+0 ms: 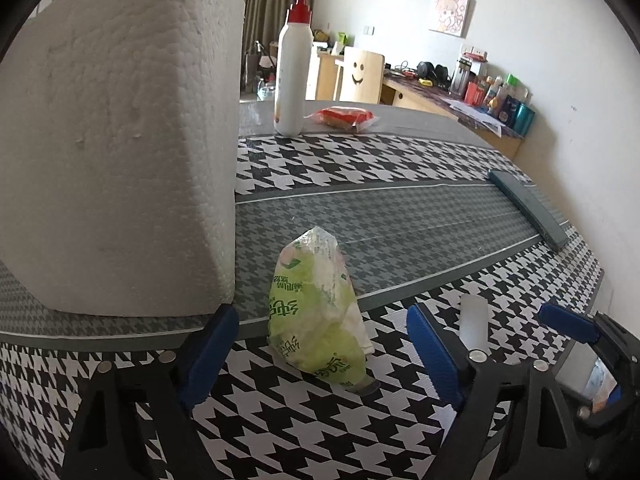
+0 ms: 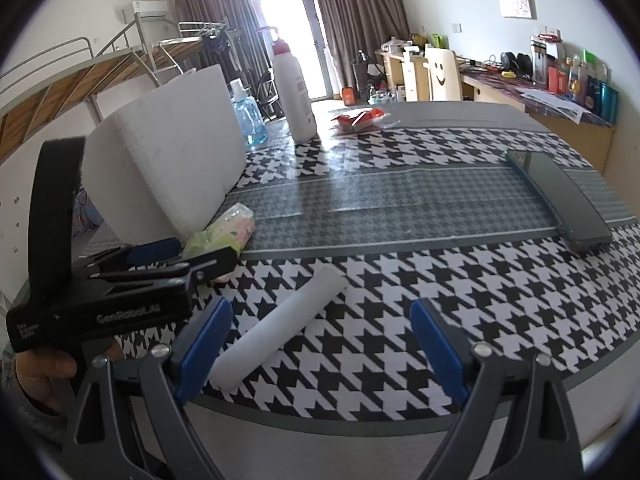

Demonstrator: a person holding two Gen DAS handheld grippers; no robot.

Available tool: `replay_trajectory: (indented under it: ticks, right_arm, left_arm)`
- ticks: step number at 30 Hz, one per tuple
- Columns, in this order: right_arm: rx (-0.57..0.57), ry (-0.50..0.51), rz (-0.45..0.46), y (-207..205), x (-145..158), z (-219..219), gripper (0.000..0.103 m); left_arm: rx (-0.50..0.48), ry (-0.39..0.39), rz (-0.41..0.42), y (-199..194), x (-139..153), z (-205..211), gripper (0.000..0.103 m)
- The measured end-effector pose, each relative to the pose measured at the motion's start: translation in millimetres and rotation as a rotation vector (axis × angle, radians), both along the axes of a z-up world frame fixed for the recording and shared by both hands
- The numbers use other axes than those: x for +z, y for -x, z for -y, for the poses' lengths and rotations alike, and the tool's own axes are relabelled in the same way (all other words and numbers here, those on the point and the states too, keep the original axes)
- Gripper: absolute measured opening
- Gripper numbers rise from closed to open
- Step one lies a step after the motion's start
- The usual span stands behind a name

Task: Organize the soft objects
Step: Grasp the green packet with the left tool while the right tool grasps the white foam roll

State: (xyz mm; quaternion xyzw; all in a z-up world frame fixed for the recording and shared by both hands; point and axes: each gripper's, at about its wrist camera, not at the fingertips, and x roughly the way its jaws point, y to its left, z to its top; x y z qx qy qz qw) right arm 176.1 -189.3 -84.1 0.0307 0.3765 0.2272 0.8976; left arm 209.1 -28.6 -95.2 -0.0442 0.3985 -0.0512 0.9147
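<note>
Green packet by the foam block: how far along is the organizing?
Nothing looks sorted yet. The green packet lies on the table between the open left gripper fingers, not pinched. The white foam roll lies loose before the open, empty right gripper; the red packet waits.

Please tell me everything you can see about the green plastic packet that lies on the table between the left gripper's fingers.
The green packet is a soft, crumpled pack of thin, partly clear plastic with green print and white contents showing through. It lies on the houndstooth table, its long side pointing away from the left gripper, close beside the white foam block; whether they touch is unclear. The blue pads stand on either side without pressing it. In the right wrist view its far end looks pinkish.
</note>
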Motion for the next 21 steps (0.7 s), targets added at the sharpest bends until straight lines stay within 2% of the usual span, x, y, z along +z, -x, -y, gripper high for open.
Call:
replay_trajectory:
  ticks: [6, 13, 15, 21]
  right_arm:
    - [0.005, 0.0, -0.009, 4.4, -1.9, -5.4, 0.093]
    - [0.012, -0.003, -0.017, 6.3, -3.9, -9.9, 0.093]
    - [0.016, -0.004, -0.023, 6.7, -4.9, -11.6, 0.093]
    - [0.025, -0.002, -0.034, 8.2, -6.1, -18.1, 0.093]
  left_arm:
    - [-0.007, -0.016, -0.044, -7.4, -4.5, 4.4, 0.073]
    - [0.002, -0.041, -0.045, -9.1, -5.6, 6.1, 0.064]
    - [0.011, -0.046, -0.044, -8.7, -5.7, 4.6, 0.053]
    - [0.017, -0.056, -0.043, -7.4, -6.0, 2.2, 0.039]
